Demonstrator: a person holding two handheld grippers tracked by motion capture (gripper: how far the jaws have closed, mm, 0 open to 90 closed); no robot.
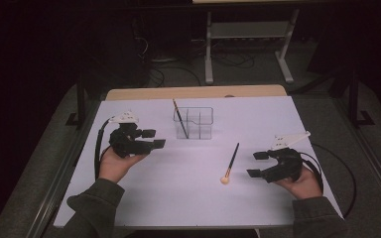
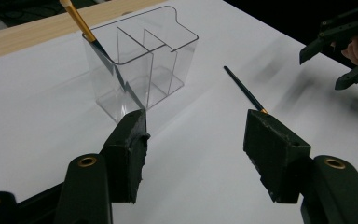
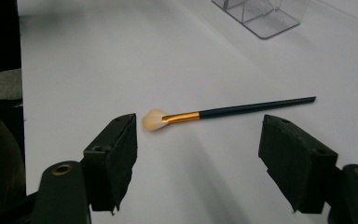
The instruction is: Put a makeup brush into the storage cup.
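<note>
A clear plastic organizer [image 1: 193, 123] [image 2: 140, 70] [image 3: 261, 14] with several compartments stands at the middle back of the white table. One brush [image 1: 180, 118] [image 2: 81, 23] with a gold ferrule leans in its left compartment. A second dark-handled brush [image 1: 229, 163] [image 2: 244, 91] [image 3: 233, 111] with a cream tip lies flat on the table to the organizer's front right. My left gripper [image 1: 154, 138] [image 2: 196, 144] hovers open just left of the organizer, nothing between its jaws. My right gripper [image 1: 257, 164] [image 3: 198, 158] is open, pointing at the lying brush from its right without touching it.
The white table sheet [image 1: 178, 198] ends at a wooden strip [image 1: 193, 92] along the far edge. Beyond lie a dark floor, cables and a metal frame [image 1: 248, 34]. In the left gripper view, the right gripper [image 2: 340, 56] shows far off.
</note>
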